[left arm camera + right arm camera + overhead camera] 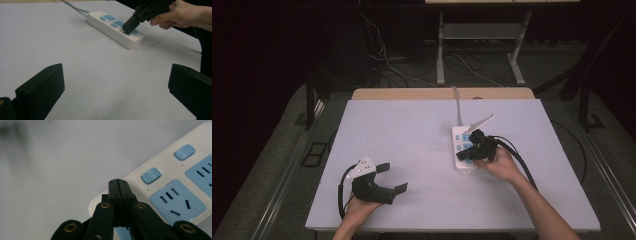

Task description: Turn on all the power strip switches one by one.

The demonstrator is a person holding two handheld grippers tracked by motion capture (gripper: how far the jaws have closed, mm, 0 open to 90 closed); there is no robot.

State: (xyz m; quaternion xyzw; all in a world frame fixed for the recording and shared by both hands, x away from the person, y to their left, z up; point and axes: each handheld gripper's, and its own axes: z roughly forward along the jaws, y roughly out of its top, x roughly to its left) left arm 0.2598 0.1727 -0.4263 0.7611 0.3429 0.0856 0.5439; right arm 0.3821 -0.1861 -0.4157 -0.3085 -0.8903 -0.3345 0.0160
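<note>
Where cables trail, pale table [412, 150].

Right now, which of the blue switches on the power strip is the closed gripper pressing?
The right gripper is shut over the switch at the strip's cable-free end; the other switches lie uncovered.

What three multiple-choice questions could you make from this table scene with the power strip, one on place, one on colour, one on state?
1. Where is the right gripper?
A. Over the power strip
B. On bare table near the left edge
C. Off the table

2. What colour are the strip's sockets?
A. Red
B. Blue
C. Green

3. How do the left gripper's jaws stand?
A. Pressed together
B. Clamped on a plug
C. Wide apart, nothing between

Answers: 1 A, its tip sits down on the strip's near end in the high view. 2 B, blue panels and buttons on a white body. 3 C, the left gripper view shows bare table between them.
</note>
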